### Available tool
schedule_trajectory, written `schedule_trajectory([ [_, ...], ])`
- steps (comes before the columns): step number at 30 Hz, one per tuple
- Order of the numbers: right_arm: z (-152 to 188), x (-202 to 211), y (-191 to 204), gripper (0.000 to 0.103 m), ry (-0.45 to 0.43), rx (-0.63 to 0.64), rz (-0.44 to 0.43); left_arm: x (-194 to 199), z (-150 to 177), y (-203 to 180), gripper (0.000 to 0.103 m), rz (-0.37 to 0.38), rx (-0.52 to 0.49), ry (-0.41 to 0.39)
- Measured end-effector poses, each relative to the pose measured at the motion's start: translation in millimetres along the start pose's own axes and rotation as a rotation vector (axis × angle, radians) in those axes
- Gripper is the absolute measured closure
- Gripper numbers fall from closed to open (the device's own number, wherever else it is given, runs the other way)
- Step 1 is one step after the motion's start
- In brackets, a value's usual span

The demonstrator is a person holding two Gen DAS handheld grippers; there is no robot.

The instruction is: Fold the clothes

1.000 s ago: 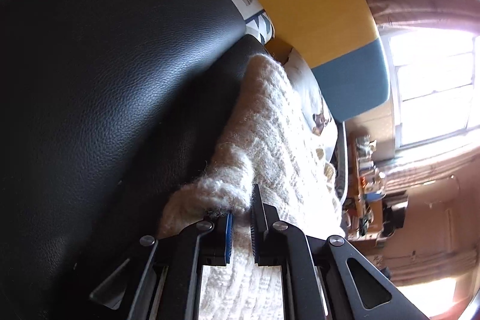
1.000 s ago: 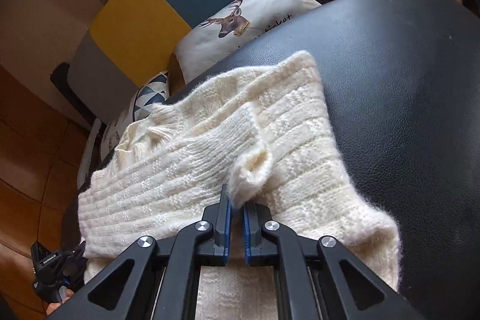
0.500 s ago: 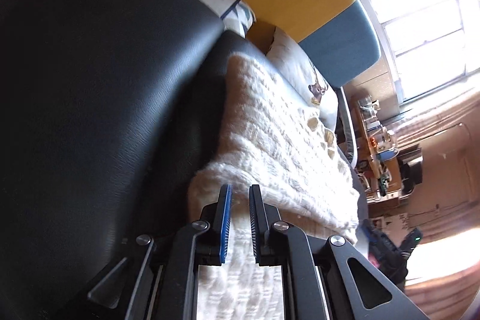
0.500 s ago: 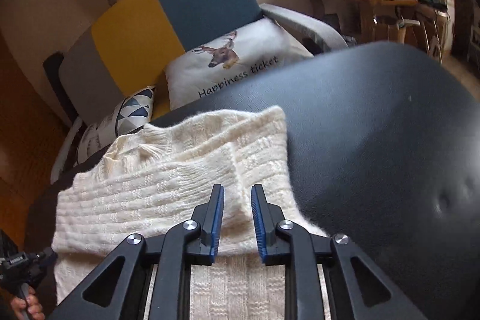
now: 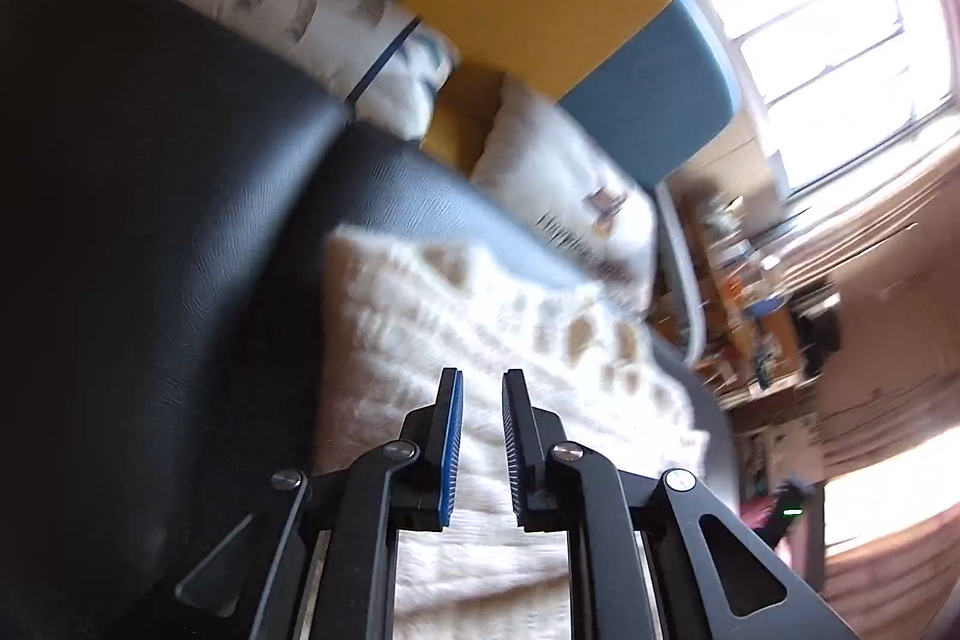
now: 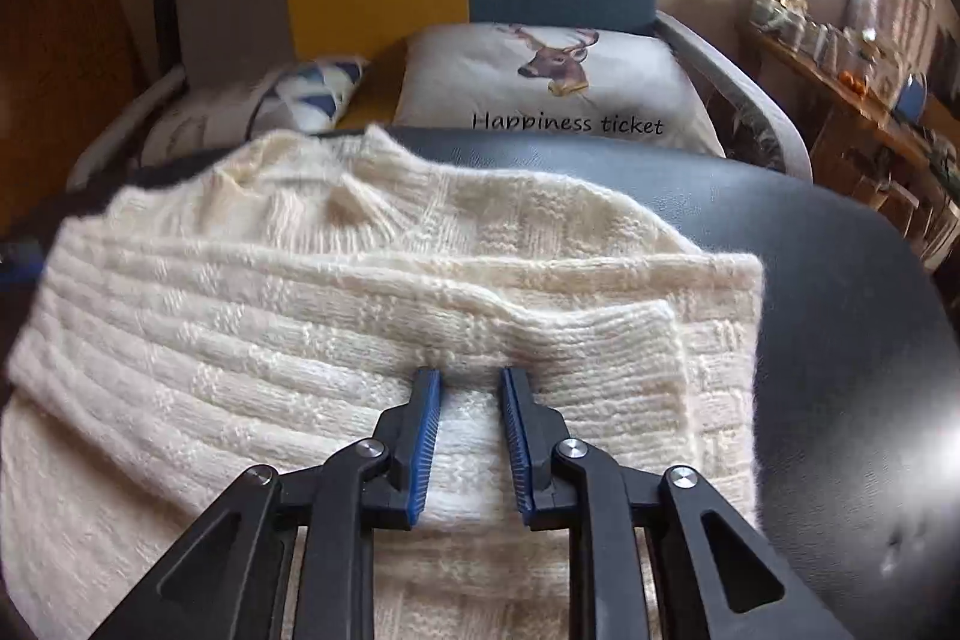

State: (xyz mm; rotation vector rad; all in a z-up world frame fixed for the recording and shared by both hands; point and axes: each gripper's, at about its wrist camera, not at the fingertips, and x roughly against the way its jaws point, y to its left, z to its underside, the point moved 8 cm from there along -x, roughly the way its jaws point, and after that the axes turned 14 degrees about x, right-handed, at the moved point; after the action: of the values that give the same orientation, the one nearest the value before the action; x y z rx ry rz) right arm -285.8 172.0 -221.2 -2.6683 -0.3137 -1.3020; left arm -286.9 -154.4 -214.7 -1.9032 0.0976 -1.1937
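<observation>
Moved: both claws let go of the sleeve and backed off.
Left claw (image 5: 480, 436): spread, holding nothing.
Right claw (image 6: 471, 430): spread, holding nothing.
Sweater (image 6: 360, 316): middle of frame, on the black seat (image 6: 840, 280), sleeve folded across.
Tip: keep edges lined up.
Room: bare seat at right.

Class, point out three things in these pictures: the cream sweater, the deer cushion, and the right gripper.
Sweater (image 6: 336, 316): right wrist view, on the ribbed sleeve folded across its body.
Deer cushion (image 6: 480, 82): right wrist view, on the white cover left of the deer.
Right gripper (image 6: 471, 379): right wrist view, midway between its open blue-padded fingertips.
</observation>
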Motion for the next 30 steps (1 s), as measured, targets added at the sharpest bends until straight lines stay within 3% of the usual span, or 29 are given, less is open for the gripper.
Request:
schedule_trajectory([
  [1, 3.6, 2.2, -4.3, 0.083, -0.018, -0.028, -0.011, -12.7, 3.6, 6.4, 0.09, -0.045, -0.007, 0.023],
  [6, 7.2, 8.6, -2.6, 0.083, -0.033, -0.018, 0.01, -8.6, 0.5, 24.1, 0.094, 0.072, 0.066, -0.001],
  [9, 7.2, 10.0, -0.6, 0.083, -0.033, -0.011, 0.015, 5.8, -6.6, 19.3, 0.094, 0.09, 0.082, -0.024],
  [16, 5.9, 7.3, -3.0, 0.083, -0.04, -0.026, -0.006, -5.4, -46.6, 13.4, 0.093, 0.0, 0.054, -0.099],
  [18, 5.9, 6.8, -3.0, 0.083, -0.041, -0.026, -0.007, -25.1, -47.1, 18.6, 0.096, -0.053, 0.038, -0.072],
  [22, 6.7, 7.0, -3.4, 0.083, -0.047, -0.036, -0.015, -19.8, -45.4, 10.9, 0.097, -0.122, -0.003, -0.099],
  [24, 6.3, 7.1, -3.0, 0.083, -0.046, -0.032, -0.011, -5.1, -36.3, 2.5, 0.092, -0.103, -0.004, -0.115],
  [28, 3.3, 11.7, -1.4, 0.082, -0.032, -0.024, -0.02, 22.0, 2.5, -23.0, 0.072, -0.011, -0.102, -0.125],
  [30, 1.8, 24.3, 2.5, 0.082, -0.044, -0.026, -0.023, 25.8, 26.0, -32.0, 0.071, -0.021, -0.192, -0.127],
])
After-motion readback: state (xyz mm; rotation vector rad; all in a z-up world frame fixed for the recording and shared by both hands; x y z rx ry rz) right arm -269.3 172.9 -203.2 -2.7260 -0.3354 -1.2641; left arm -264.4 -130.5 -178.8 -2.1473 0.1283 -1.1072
